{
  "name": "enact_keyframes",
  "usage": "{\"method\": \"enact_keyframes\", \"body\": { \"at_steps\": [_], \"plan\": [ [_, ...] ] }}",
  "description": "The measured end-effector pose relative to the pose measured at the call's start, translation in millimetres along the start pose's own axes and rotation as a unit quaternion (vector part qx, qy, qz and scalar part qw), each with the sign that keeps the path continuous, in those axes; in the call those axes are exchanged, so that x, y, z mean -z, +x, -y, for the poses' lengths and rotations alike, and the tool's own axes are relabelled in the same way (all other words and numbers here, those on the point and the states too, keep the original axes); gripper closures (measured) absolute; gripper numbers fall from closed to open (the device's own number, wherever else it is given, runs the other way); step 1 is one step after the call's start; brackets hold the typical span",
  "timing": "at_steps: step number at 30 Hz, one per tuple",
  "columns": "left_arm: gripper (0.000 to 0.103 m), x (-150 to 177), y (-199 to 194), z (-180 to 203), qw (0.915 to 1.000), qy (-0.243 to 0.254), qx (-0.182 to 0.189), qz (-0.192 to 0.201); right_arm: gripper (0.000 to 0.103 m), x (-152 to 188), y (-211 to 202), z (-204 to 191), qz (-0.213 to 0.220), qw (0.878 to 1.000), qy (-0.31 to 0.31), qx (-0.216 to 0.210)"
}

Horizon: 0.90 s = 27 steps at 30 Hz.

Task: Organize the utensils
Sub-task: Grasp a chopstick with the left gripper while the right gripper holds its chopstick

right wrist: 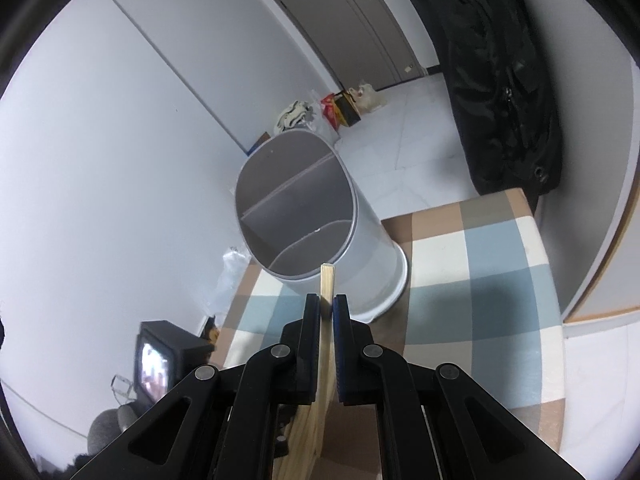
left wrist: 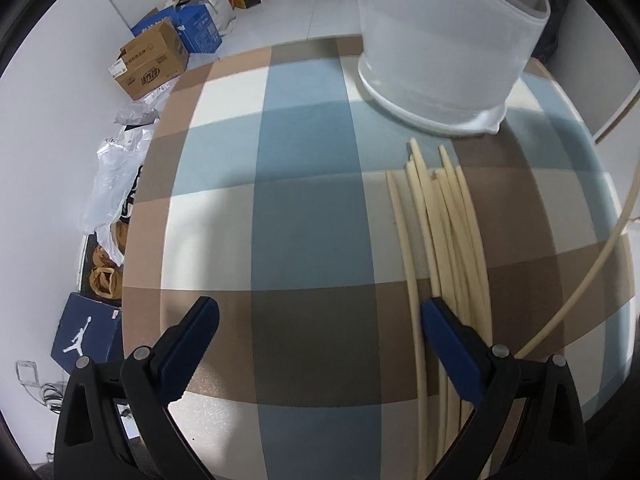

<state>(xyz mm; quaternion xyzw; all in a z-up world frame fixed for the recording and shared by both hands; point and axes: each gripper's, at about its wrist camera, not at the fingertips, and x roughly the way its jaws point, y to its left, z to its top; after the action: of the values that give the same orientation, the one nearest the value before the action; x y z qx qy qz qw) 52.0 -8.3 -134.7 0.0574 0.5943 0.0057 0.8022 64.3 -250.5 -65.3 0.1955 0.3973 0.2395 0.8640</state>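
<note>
Right claw (right wrist: pixel 327 310): clamped tight on one pale wooden chopstick (right wrist: pixel 326 288), whose squared tip pokes up past the blue pads at centre frame, just below the rim of the holder. Left claw (left wrist: pixel 320 324): jaws spread wide, nothing between them, hanging over the table (left wrist: pixel 280 240) at the bottom of its frame. Bundle of chopsticks (left wrist: pixel 440 232): cream-coloured, lying loose on the checked cloth at right of the frame, running under the claw's right finger. Holder (right wrist: pixel 304 208): translucent white tub with inner dividers, standing on the table at centre; seen at upper right in the left view. Boxes (left wrist: pixel 154 60): on the floor, upper left.
</note>
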Motion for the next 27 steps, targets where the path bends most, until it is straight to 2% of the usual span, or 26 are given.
{"method": "enact_keyframes", "body": {
  "at_steps": [9,11,13,14,16,18,21,25,27],
  "plan": [
    [0.02,-20.2,6.4,3.4,0.9983,-0.017,0.056,-0.005,0.097,-5.7,-11.7,6.3,0.011,1.0,0.01,-0.006],
    [0.03,-23.7,5.1,6.2,0.9981,-0.01,0.06,0.004,0.097,-7.0,-13.3,7.5,0.015,1.0,0.013,-0.007],
    [0.056,-26.7,2.1,11.6,0.9976,0.007,0.067,0.012,0.097,-8.2,-13.4,8.8,0.016,1.0,0.013,-0.005],
    [0.064,-27.5,0.8,13.4,0.9973,0.013,0.07,0.015,0.097,-8.6,-13.3,9.9,0.017,1.0,0.014,-0.004],
    [0.094,-29.5,-1.7,19.4,0.9964,0.029,0.077,0.019,0.097,-9.3,-13.6,12.0,0.016,1.0,0.016,-0.005],
    [0.1,-29.5,-2.4,22.1,0.9958,0.033,0.083,0.018,0.097,-10.0,-13.3,14.2,0.017,1.0,0.019,-0.004],
    [0.101,-30.3,-2.7,18.8,0.9952,0.023,0.093,0.018,0.097,-11.4,-13.5,17.6,0.019,1.0,0.02,-0.001],
    [0.101,-32.7,-18.5,7.1,0.9934,-0.013,0.104,0.048,0.097,-11.8,-14.8,19.0,0.023,1.0,0.018,0.003],
    [0.101,-33.0,-33.6,-0.5,0.9904,-0.033,0.111,0.076,0.097,-11.8,-15.3,17.9,0.025,1.0,0.015,0.005]
  ]
}}
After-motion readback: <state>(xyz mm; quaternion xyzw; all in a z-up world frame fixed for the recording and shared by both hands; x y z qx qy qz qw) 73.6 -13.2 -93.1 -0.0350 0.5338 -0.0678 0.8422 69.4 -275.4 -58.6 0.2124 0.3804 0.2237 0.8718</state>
